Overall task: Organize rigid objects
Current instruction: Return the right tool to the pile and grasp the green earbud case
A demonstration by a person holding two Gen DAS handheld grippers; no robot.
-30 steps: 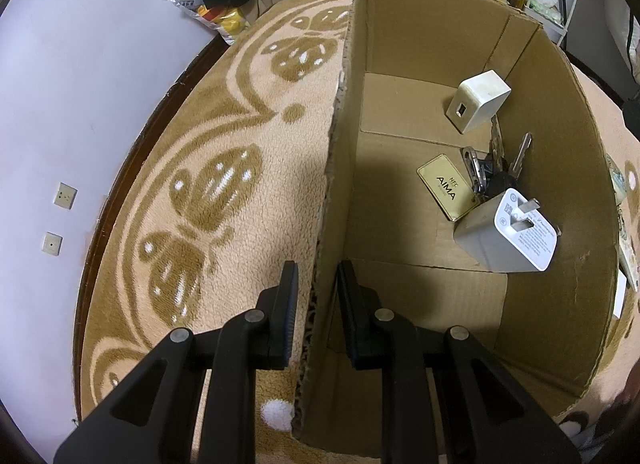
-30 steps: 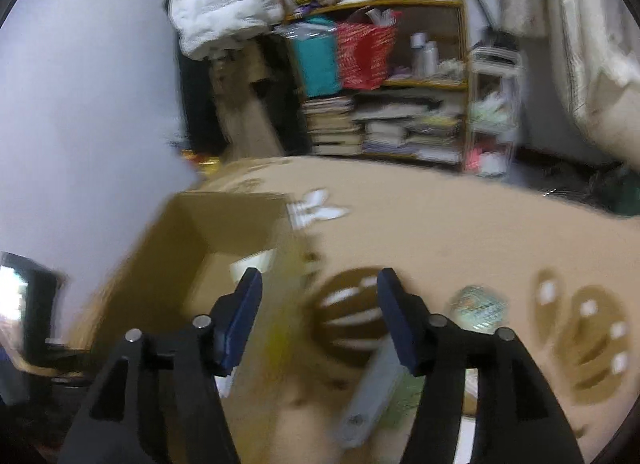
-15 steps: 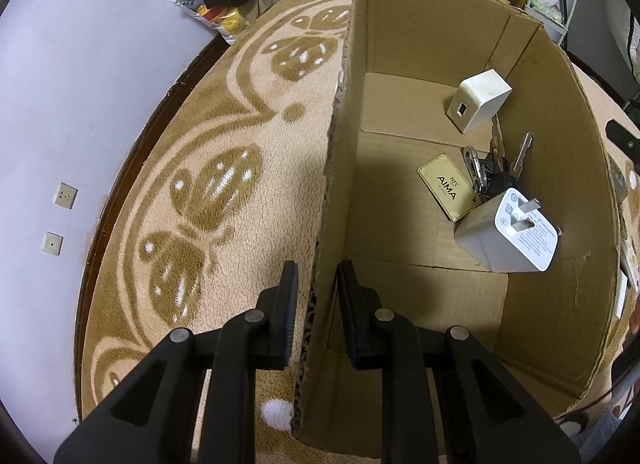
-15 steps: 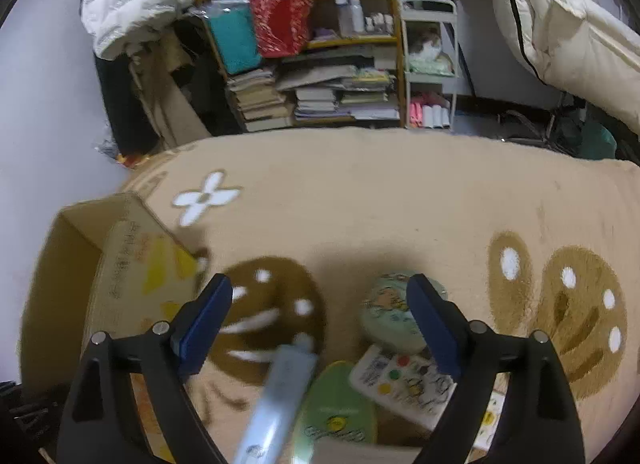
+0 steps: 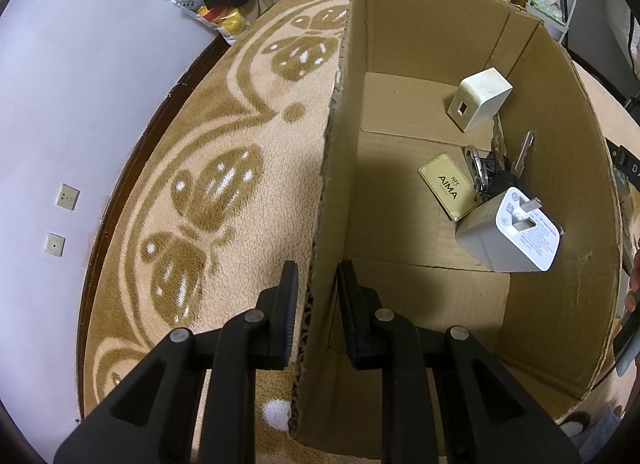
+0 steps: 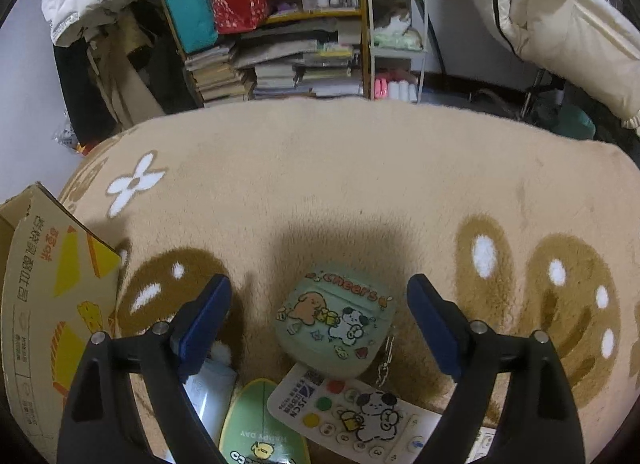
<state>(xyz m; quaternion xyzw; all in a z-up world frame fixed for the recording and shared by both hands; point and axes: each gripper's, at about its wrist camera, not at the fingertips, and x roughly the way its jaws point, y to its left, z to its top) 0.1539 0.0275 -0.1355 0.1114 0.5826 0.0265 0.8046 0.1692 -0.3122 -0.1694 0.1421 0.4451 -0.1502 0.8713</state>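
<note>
My left gripper (image 5: 318,296) is shut on the left wall of an open cardboard box (image 5: 560,143) standing on the carpet. Inside lie a white cube charger (image 5: 480,103), a bunch of keys (image 5: 496,167), a gold card (image 5: 448,185) and a white plug adapter (image 5: 508,236). My right gripper (image 6: 318,288) stands wide open just above a green case with cartoon dogs (image 6: 336,324). In front of the case lie a white remote (image 6: 360,416), a green oval item (image 6: 260,424) and a pale tube (image 6: 208,388). The box (image 6: 48,304) is at the left of that view.
A beige patterned carpet (image 6: 360,183) runs to a crowded bookshelf (image 6: 280,63) and a white cart (image 6: 396,43) at the back. Bedding (image 6: 560,23) hangs at the right. A plastic bag (image 5: 216,15) lies by the wall. Part of a hand (image 5: 633,284) shows beside the box.
My right gripper swung right, away from the box, came down over the items on the carpet and opened wider. The left gripper and the box stayed still.
</note>
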